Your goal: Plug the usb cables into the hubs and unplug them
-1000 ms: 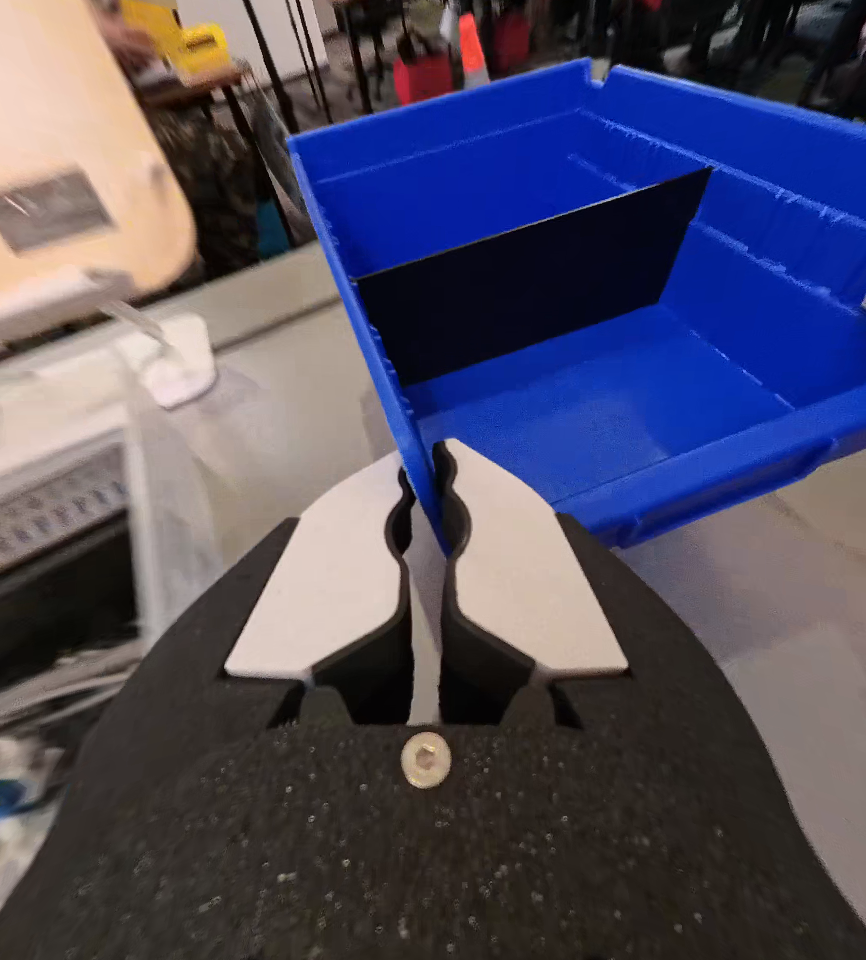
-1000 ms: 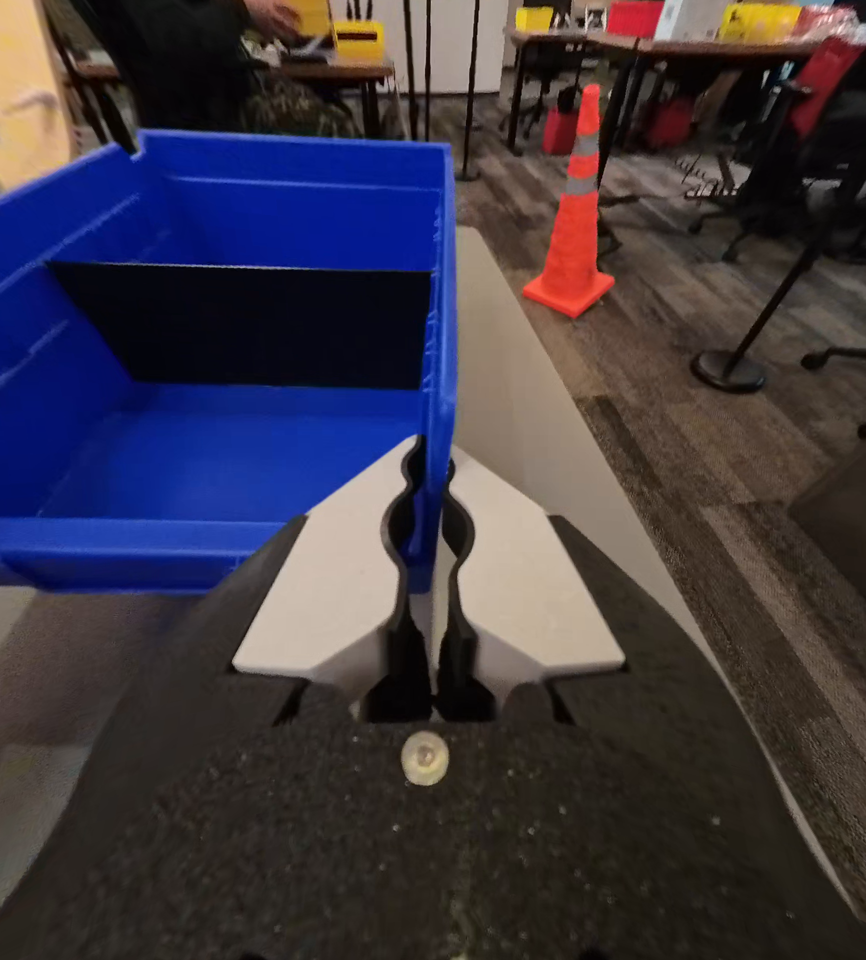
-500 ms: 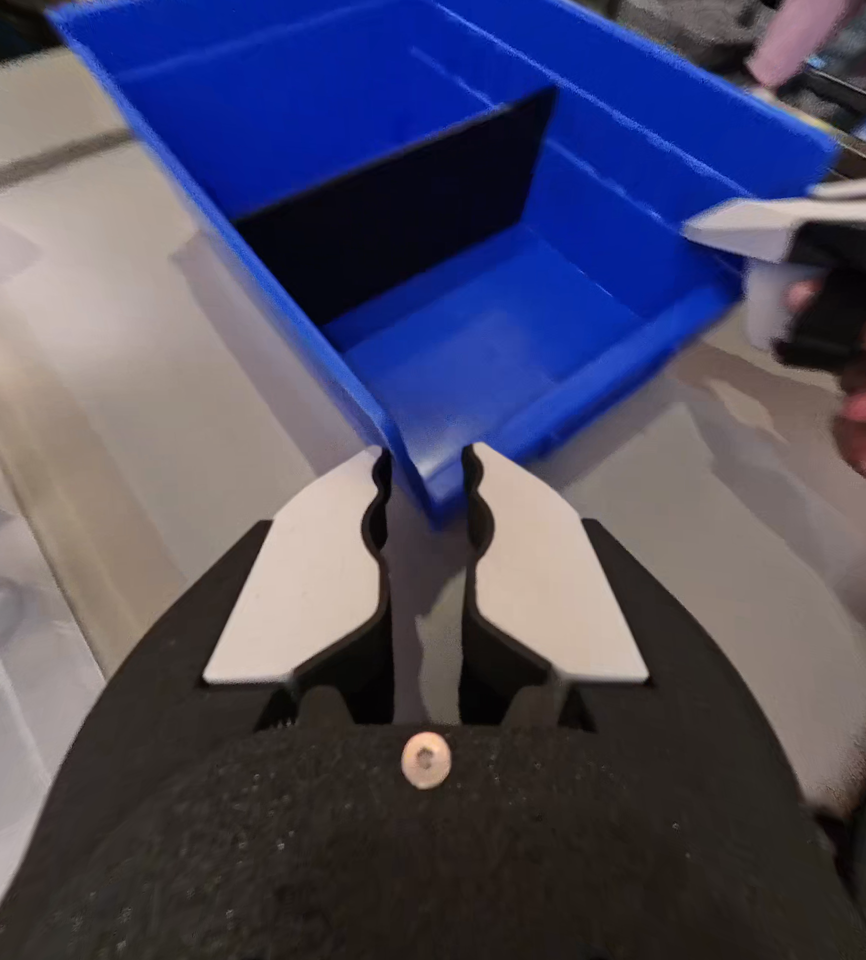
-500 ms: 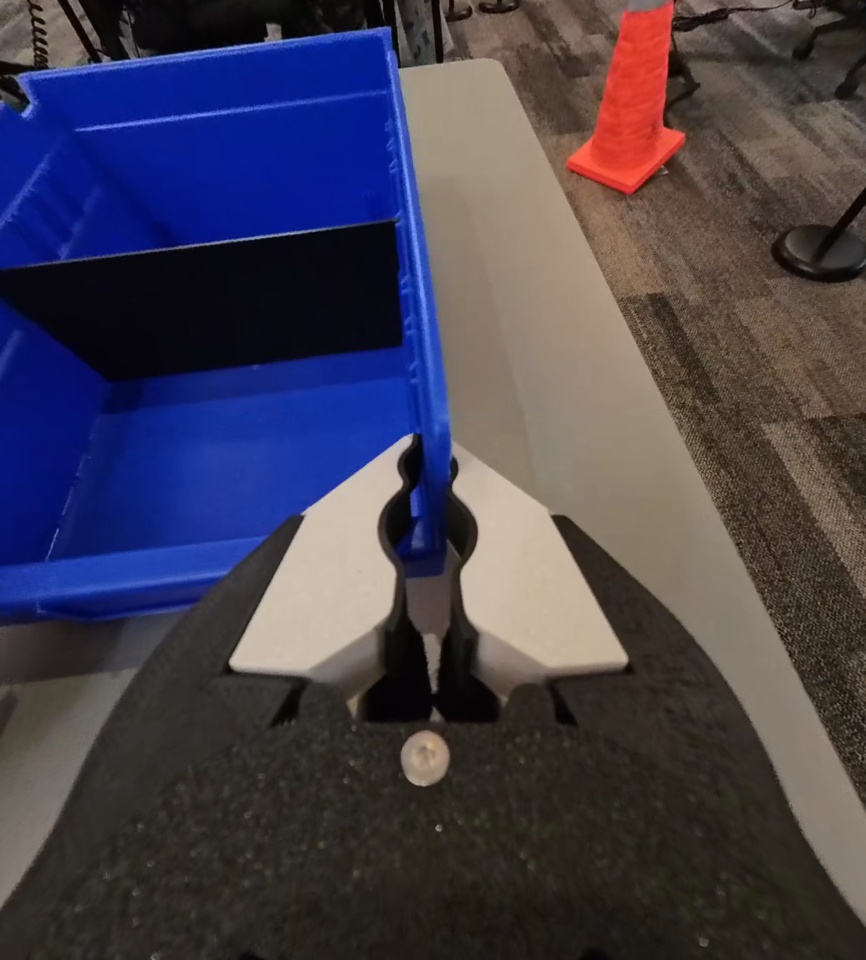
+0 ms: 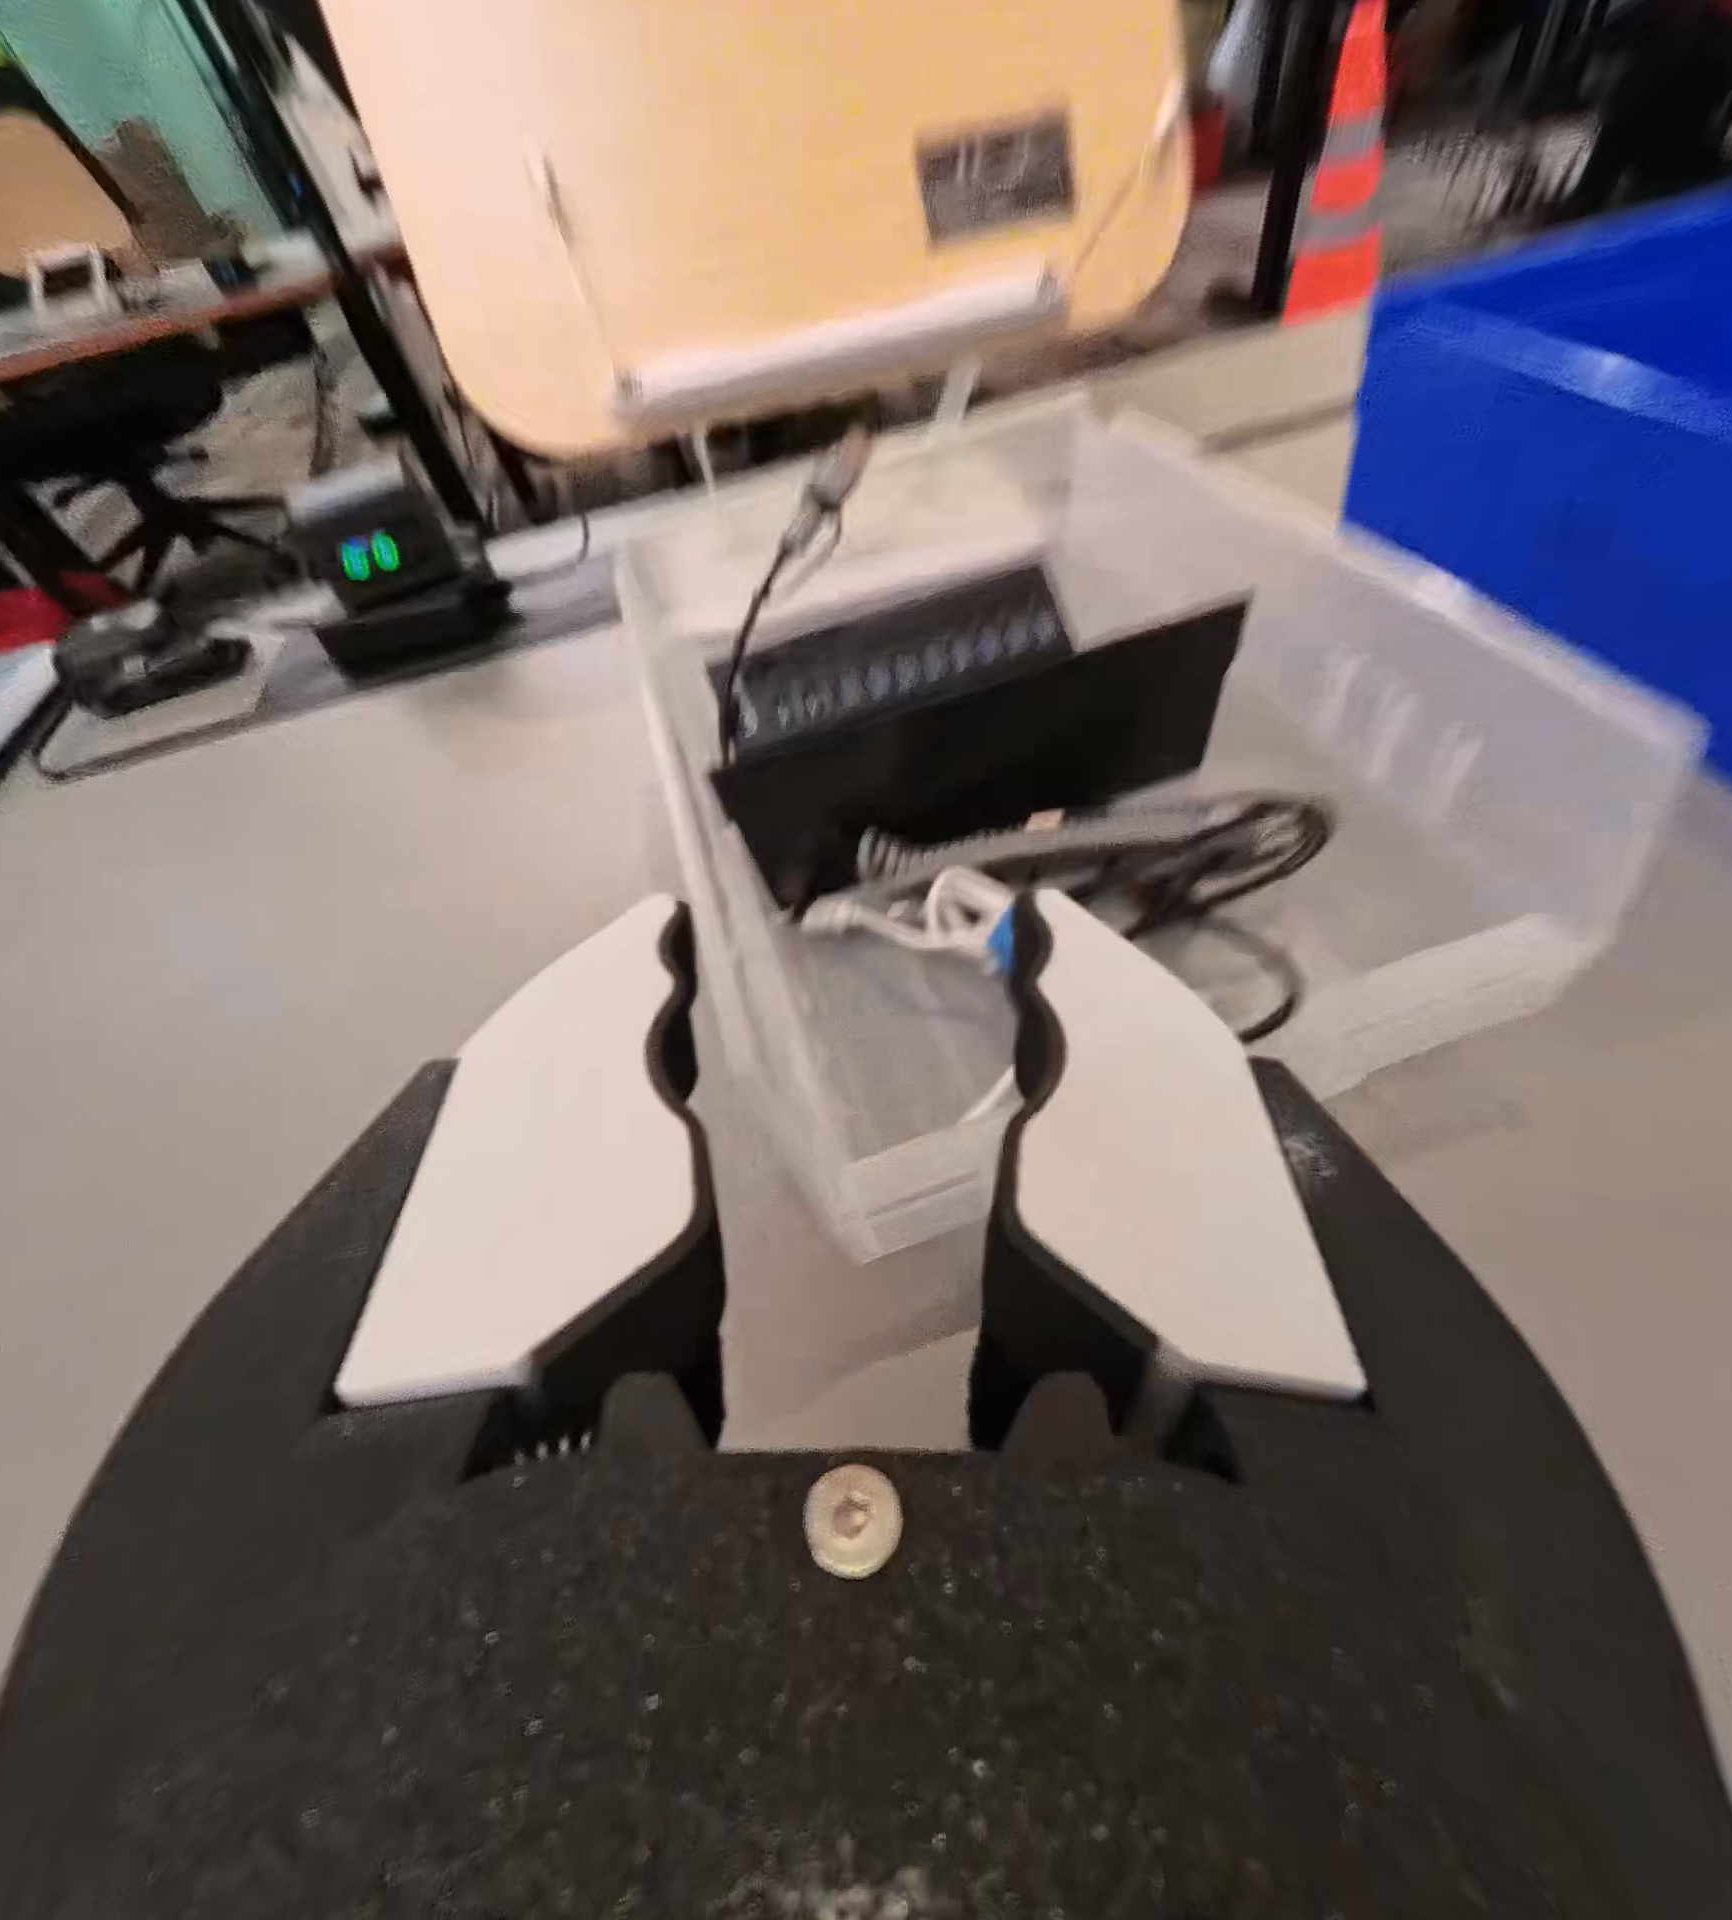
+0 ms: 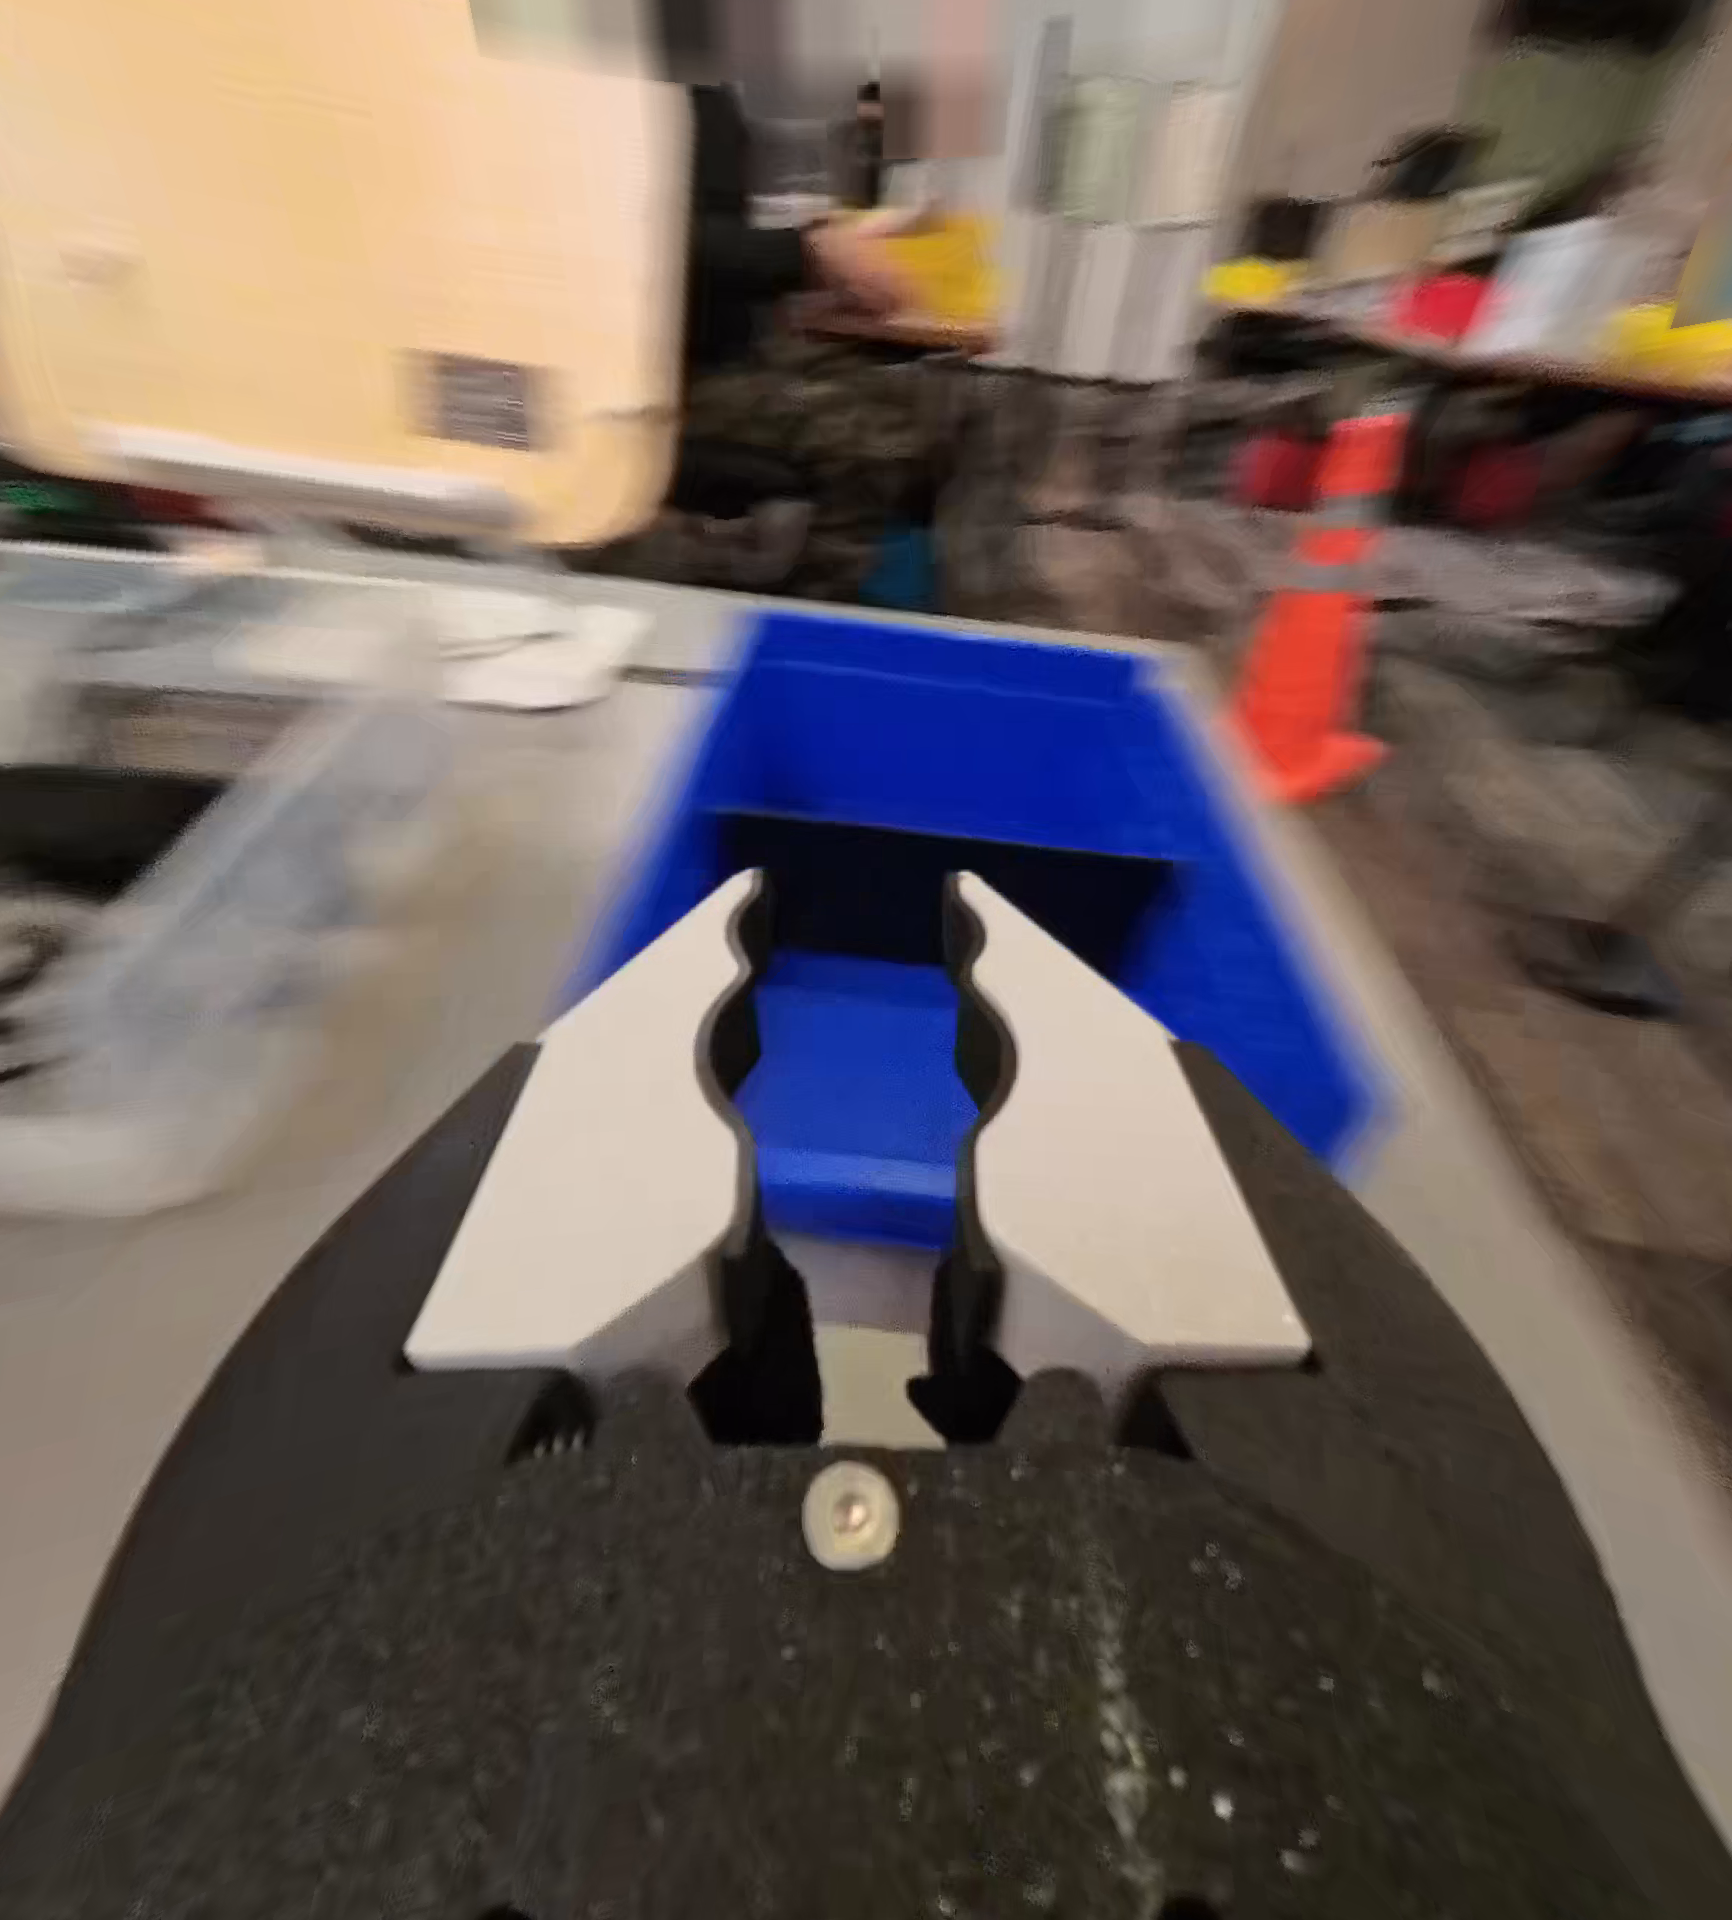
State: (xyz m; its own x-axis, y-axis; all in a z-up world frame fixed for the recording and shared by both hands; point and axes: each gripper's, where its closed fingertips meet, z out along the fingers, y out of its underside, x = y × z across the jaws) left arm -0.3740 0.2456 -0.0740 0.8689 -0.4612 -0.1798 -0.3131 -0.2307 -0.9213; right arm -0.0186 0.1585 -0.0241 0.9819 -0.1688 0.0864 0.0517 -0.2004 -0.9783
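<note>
My left gripper (image 5: 851, 914) is open and empty, just in front of the near left corner of a clear plastic bin (image 5: 1464, 748). A black USB hub (image 5: 903, 675) with a row of ports lies behind a black divider (image 5: 966, 748) in this bin. One thin black cable (image 5: 779, 561) rises from the hub's left end. Loose black cables (image 5: 1153, 842) and a white cable (image 5: 945, 904) lie in the near compartment. My right gripper (image 6: 854, 888) is open and empty, in front of the blue bin (image 6: 945, 748), apart from it. The right wrist view is blurred.
The blue bin (image 5: 1589, 499) stands to the right of the clear bin on the grey table (image 5: 270, 987). A cream curved panel (image 5: 737, 187) stands behind the clear bin. An orange cone (image 6: 1319, 644) is on the floor off the table's right edge. A small black device (image 5: 374, 582) sits far left. About 35 centimeters separates my left fingertips from my right. The cream curved panel (image 5: 737, 187) is closer to my left gripper, around 40 centimeters from its tips; the right tips are 50 centimeters off. The right camera catches it too, in the right wrist view (image 6: 299, 345).
Both grippers let go of the blue bin's walls and opened. The left one swung left to face the clear bin. The right one drew back from the blue bin.
</note>
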